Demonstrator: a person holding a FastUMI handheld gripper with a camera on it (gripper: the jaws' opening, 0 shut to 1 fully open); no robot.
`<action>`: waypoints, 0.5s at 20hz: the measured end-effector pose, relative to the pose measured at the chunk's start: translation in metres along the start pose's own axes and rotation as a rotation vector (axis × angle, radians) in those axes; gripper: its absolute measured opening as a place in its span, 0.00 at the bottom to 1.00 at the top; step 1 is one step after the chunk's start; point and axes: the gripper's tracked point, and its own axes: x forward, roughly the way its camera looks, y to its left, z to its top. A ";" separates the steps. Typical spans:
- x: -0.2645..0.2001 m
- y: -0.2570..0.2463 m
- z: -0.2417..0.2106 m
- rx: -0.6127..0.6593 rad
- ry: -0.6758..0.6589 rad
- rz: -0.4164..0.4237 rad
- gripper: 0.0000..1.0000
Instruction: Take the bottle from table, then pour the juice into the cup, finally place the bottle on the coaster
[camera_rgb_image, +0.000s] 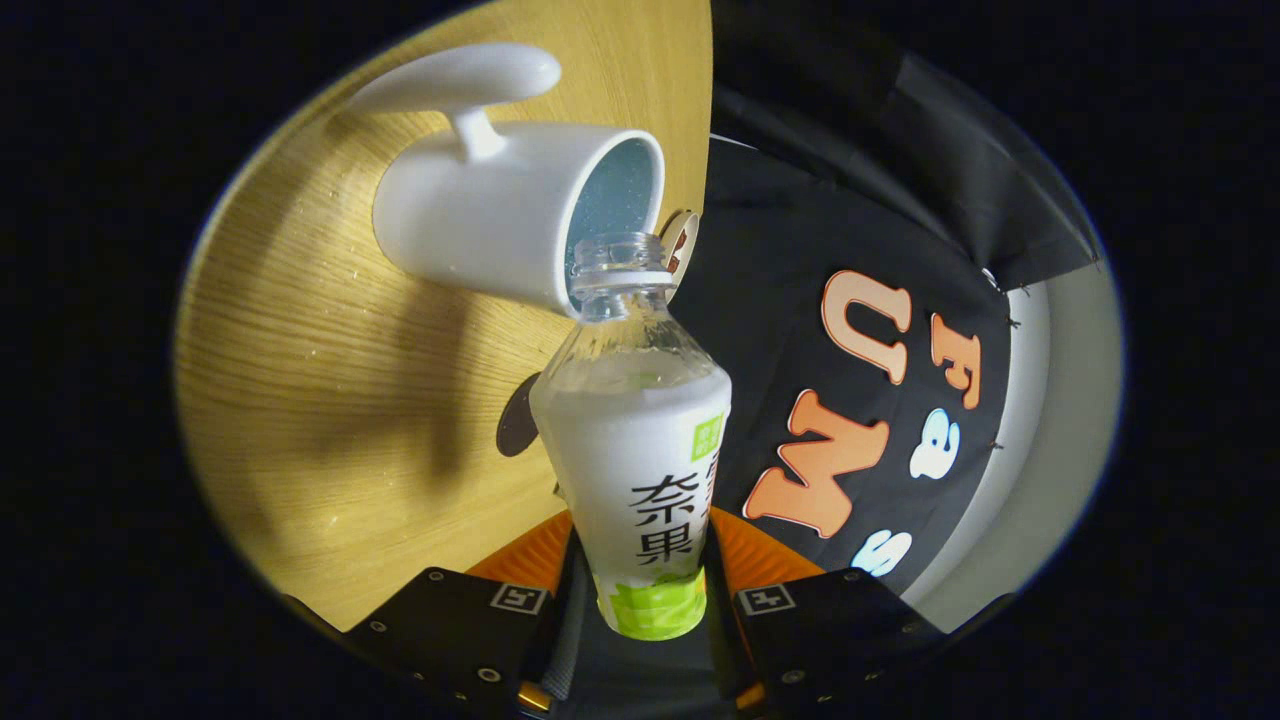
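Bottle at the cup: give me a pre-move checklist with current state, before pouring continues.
1. Grip: bottle sits between the gripper fingers, both pressing its lower body: ok.
2. Cap: bottle mouth is open, no cap on: ok.
3. Alignment: bottle mouth sits at the rim of the cup, pointing into its opening: ok.
4. Tilt: the view is rolled, table and cup appear sideways, so the bottle is tipped toward pouring: ok.
5. Juice flow: no stream visible at the mouth, level in the cup unclear: cannot tell.
6. Coaster: small round thing beyond the cup may be it: cannot tell.
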 end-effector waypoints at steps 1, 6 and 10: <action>-0.002 0.004 0.003 0.032 0.000 0.008 0.54; 0.001 0.012 0.005 0.243 -0.012 0.068 0.54; 0.002 0.018 0.014 0.433 -0.022 0.118 0.55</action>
